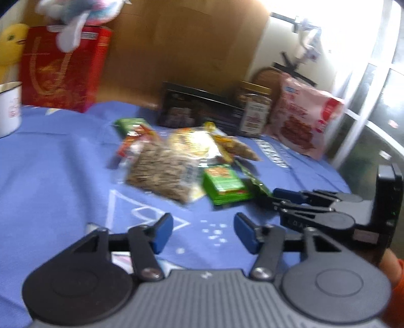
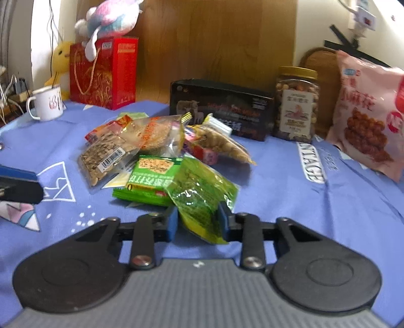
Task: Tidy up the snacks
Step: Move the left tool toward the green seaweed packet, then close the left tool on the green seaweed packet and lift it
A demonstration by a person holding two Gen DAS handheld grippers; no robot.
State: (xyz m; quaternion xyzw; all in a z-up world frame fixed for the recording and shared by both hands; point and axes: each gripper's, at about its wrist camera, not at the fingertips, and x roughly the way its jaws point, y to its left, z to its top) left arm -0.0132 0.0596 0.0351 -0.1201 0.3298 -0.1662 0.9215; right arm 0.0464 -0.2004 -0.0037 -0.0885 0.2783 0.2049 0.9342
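Two grippers: right gripper (image 2: 198, 222) was closed on the green packet (image 2: 202, 196); left gripper (image 1: 203, 233) was held open, empty.
Location: packet at the snack pile's (image 2: 161, 154) near edge, on the blue cloth (image 2: 303, 214).
Handling: judged light, crinkly, slippery; best pinched at an edge.

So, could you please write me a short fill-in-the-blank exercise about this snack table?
1. The right gripper is shut on a shiny ____ snack packet.
2. The left gripper is ____ and holds nothing.
3. The clear jar of nuts stands between the black box and the ____ bag.
4. A plush toy sits on top of the ____ gift bag.

Missing words: green; open; pink; red
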